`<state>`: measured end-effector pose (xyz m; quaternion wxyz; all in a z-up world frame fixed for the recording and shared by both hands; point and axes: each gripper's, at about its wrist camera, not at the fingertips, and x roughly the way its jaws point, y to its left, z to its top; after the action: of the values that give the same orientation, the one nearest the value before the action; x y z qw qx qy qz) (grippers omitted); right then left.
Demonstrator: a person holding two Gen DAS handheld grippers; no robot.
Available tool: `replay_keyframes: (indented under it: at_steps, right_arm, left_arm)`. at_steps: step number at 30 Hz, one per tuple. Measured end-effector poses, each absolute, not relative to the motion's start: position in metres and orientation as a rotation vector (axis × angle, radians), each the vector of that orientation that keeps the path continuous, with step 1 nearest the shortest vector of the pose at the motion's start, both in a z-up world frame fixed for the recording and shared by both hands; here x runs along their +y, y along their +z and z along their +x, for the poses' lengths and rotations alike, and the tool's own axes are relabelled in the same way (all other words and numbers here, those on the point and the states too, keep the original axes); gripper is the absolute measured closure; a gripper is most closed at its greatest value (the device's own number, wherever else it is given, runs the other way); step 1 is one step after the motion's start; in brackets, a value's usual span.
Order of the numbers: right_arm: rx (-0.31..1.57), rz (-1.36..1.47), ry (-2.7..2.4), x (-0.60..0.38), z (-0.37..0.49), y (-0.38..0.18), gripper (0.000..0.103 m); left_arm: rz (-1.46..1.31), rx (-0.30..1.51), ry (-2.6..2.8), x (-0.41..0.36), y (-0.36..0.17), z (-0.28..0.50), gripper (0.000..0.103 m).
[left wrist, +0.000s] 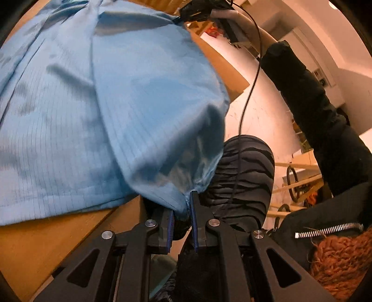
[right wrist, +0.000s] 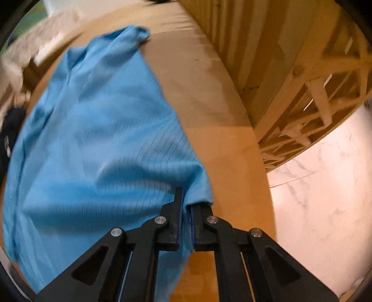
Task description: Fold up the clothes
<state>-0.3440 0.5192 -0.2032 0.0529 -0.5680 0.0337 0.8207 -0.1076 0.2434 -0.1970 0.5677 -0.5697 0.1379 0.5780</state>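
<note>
A light blue garment (left wrist: 81, 104) with thin dark stripes lies spread over a wooden table (left wrist: 34, 244). My left gripper (left wrist: 183, 209) is shut on a gathered corner of it at the table's near edge, and that part is lifted off the wood. In the right wrist view the same blue garment (right wrist: 93, 151) stretches away, and my right gripper (right wrist: 186, 209) is shut on its edge, cloth pinched between the blue pads. That right gripper (left wrist: 200, 11) also shows far off in the left wrist view, at the garment's other corner.
A person's dark sleeve (left wrist: 313, 104) and a leg in striped trousers (left wrist: 244, 174) stand right of the table. A black cable (left wrist: 248, 93) hangs down. A wooden lattice frame (right wrist: 313, 93) rises beyond the table (right wrist: 220, 139), beside a white marble floor (right wrist: 325, 197).
</note>
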Motion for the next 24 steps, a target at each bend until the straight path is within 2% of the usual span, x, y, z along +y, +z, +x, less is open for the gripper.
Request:
replay_keyframes:
  at_steps: [1,2,3,5,7,9,10,14,20,24]
  right_arm:
    - [0.051,-1.76,2.479,0.516,-0.341,-0.202,0.093]
    - [-0.024,-1.796,2.456,0.509,-0.335,-0.195,0.083]
    - [-0.101,-1.832,2.431,0.502,-0.328,-0.188,0.077]
    - [-0.185,-1.807,2.449,0.489,-0.319,-0.168,0.077]
    - [-0.137,-1.774,2.538,0.476,-0.326,-0.148,0.074]
    - [-0.029,-1.732,2.648,0.462,-0.341,-0.127,0.057]
    - [0.017,-1.716,2.661,0.456,-0.362,-0.126,0.054]
    - [0.186,-1.671,2.665,0.436,-0.451,-0.132,0.053]
    - [0.285,-1.725,2.564,0.415,-0.543,-0.18,0.053]
    - [0.328,-1.743,2.526,0.416,-0.571,-0.2,0.053]
  left_arm:
    - [-1.339,0.321,1.355,0.241,-0.195,-0.11,0.093]
    - [-1.342,0.316,1.351,0.242,-0.195,-0.111,0.093]
    - [-1.344,0.311,1.347,0.243,-0.195,-0.112,0.093]
    - [-1.349,0.3,1.329,0.245,-0.194,-0.117,0.093]
    - [-1.345,0.296,1.311,0.25,-0.195,-0.118,0.093]
    - [-1.341,0.293,1.292,0.256,-0.195,-0.119,0.093]
    - [-1.339,0.292,1.283,0.258,-0.195,-0.119,0.093]
    - [-1.345,0.248,1.251,0.265,-0.197,-0.128,0.093]
    - [-1.329,0.286,1.126,0.276,-0.201,-0.137,0.093]
    - [-1.323,0.278,1.103,0.282,-0.198,-0.144,0.093]
